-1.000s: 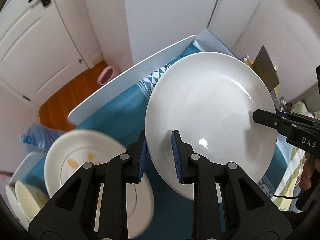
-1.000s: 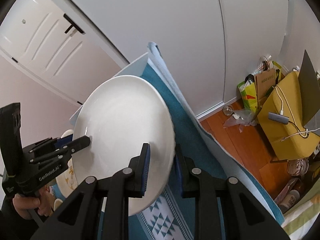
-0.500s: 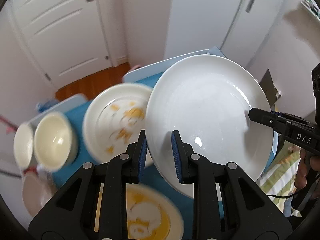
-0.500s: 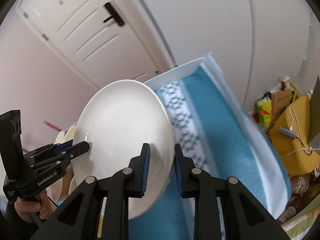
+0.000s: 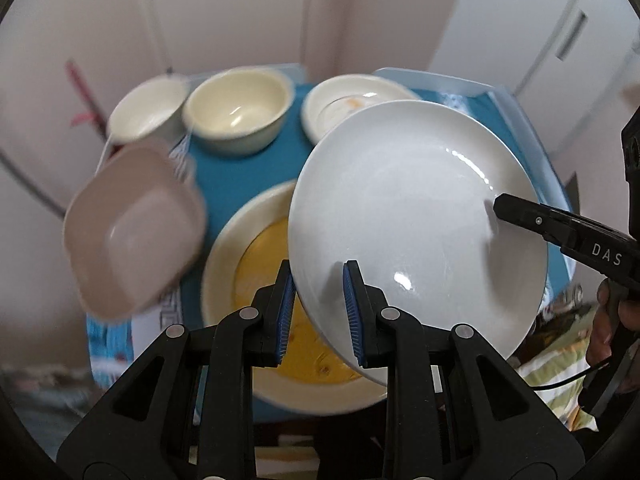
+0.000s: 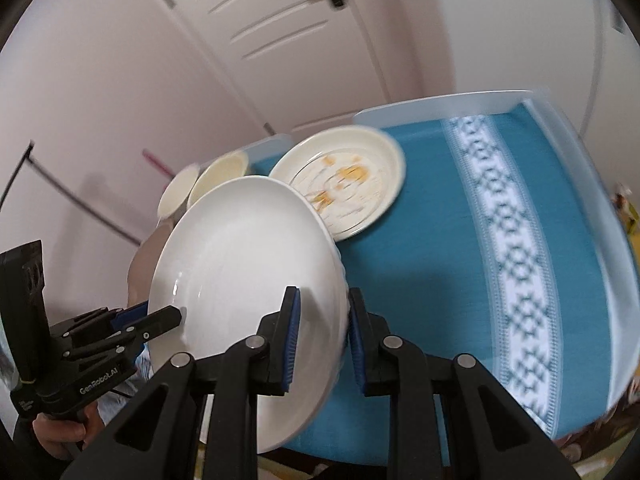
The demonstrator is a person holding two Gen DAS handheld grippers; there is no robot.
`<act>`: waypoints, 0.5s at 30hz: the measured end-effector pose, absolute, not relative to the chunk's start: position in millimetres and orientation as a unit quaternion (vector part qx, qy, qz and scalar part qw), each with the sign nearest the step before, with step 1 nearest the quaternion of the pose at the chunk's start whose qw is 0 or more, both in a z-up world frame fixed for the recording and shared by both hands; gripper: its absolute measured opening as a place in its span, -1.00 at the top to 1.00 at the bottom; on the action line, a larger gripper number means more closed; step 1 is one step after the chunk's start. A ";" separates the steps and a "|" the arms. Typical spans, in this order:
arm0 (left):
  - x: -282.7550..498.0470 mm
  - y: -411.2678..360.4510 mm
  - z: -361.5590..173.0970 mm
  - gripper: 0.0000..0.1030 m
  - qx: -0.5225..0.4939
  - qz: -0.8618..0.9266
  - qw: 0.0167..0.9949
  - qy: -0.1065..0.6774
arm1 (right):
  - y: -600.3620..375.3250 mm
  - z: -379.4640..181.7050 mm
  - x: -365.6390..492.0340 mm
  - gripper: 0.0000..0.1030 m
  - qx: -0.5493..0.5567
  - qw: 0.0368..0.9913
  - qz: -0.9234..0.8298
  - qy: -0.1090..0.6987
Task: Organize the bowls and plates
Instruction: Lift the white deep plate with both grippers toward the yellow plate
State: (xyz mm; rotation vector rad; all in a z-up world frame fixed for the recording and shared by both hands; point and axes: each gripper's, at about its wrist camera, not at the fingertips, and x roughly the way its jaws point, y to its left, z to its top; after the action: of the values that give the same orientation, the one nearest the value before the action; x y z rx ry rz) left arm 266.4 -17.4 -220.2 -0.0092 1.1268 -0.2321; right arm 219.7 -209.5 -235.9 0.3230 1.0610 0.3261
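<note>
I see a table (image 6: 432, 240) under a teal cloth (image 6: 440, 272) with a white patterned band, white doors (image 6: 280, 40) behind it. I hold the white plate (image 5: 416, 216) tilted above the table's near edge, both tongs clamped on its rim: left gripper (image 5: 320, 312) at the near rim, right gripper (image 6: 322, 340) at the side. Under it lies a yellow-stained plate (image 5: 256, 292). A smeared plate (image 6: 348, 180) sits toward the far edge, a cream bowl (image 5: 238, 110) beside it, then a white bowl (image 5: 150, 110). A pink dish (image 5: 132, 232), blurred, is at the left edge.
</note>
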 end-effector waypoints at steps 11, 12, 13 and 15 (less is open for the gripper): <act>251.1 26.6 -285.3 0.59 -0.066 -0.029 0.830 0.553 | -157.1 -289.0 236.4 0.58 0.092 0.808 0.220 0.538; 253.0 25.0 -287.1 0.59 -0.065 -0.026 0.830 0.554 | -154.7 -286.2 233.6 0.58 0.089 0.807 0.223 0.539; 253.8 25.7 -289.6 0.58 -0.066 -0.023 0.829 0.555 | -152.4 -287.1 235.3 0.58 0.084 0.807 0.228 0.538; 254.8 27.9 -292.8 0.59 -0.074 -0.021 0.828 0.555 | -148.2 -287.0 237.6 0.58 0.071 0.808 0.230 0.538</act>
State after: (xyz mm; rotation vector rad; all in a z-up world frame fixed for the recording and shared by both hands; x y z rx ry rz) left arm 254.8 27.9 -292.8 -0.1575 1.1774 -0.0451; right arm 237.6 -148.2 -287.0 0.1520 1.1511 0.4929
